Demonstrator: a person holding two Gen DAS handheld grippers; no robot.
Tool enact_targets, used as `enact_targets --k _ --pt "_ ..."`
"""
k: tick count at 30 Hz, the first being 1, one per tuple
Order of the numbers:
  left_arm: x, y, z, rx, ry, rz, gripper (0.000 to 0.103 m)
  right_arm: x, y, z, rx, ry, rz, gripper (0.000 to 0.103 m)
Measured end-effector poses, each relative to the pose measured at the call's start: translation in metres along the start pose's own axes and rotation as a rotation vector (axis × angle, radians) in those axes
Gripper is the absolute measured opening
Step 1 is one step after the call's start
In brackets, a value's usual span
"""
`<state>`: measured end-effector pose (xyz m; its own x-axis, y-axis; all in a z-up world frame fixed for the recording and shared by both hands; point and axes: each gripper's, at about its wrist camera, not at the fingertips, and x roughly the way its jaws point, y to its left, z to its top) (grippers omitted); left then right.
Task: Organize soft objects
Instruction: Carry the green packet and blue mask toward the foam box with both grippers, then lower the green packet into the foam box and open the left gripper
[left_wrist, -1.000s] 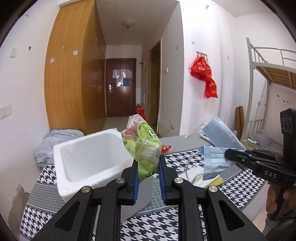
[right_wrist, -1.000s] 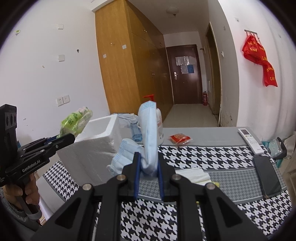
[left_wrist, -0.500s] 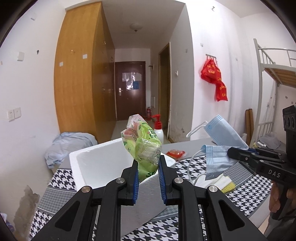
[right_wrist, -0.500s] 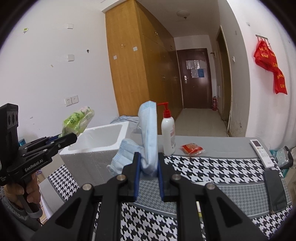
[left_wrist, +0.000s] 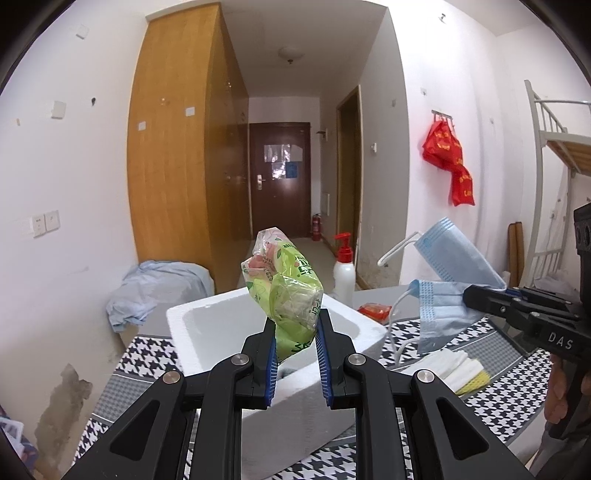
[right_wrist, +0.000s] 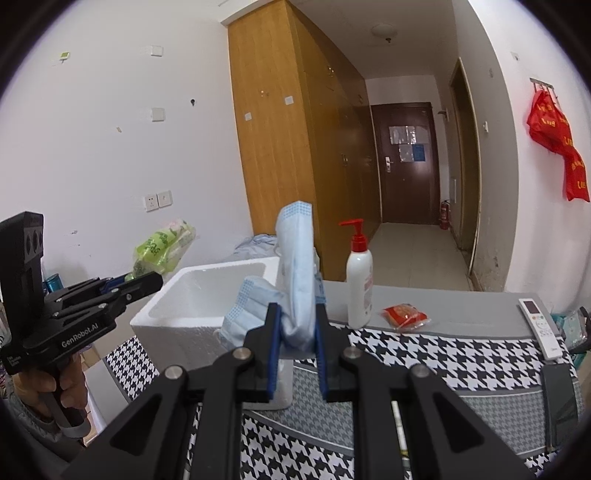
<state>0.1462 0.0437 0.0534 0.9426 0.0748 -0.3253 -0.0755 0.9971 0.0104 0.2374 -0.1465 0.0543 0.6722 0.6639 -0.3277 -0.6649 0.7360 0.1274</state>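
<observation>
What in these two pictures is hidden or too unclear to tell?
- Foam box floor: left wrist view, hidden by green packet and left gripper.
- Packet print: too small, crumpled.
- Face masks, lower part: right wrist view, hidden inside right gripper.
- Dark slab: cut off by the picture's edge.

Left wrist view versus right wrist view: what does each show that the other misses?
Left only: bunk bed, folded white cloth under the masks.
Right only: remote, dark phone.
Both: foam box, green packet in the left gripper, blue masks in the right gripper, pump bottle, red packet.
</observation>
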Motion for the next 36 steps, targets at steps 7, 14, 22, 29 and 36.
enact_targets --k 7,14,22,29,36 --pt "-0.003 0.010 -0.001 -0.010 0.007 0.019 0.020 0.011 0.008 0.004 -0.012 0.004 0.024 0.020" --pt "-0.004 0.021 -0.001 -0.020 0.013 0.035 0.020 0.017 0.022 0.009 -0.026 -0.004 0.056 0.020" --pt "0.005 0.031 -0.003 -0.035 0.027 0.025 0.020 0.027 0.033 0.014 -0.035 0.002 0.066 0.020" --pt "0.024 0.033 -0.001 -0.045 0.051 -0.006 0.020 0.030 0.029 0.019 -0.021 -0.004 0.036 0.020" --pt "0.037 0.039 0.000 -0.042 0.068 -0.017 0.020 0.033 0.023 0.021 0.002 -0.004 0.008 0.020"
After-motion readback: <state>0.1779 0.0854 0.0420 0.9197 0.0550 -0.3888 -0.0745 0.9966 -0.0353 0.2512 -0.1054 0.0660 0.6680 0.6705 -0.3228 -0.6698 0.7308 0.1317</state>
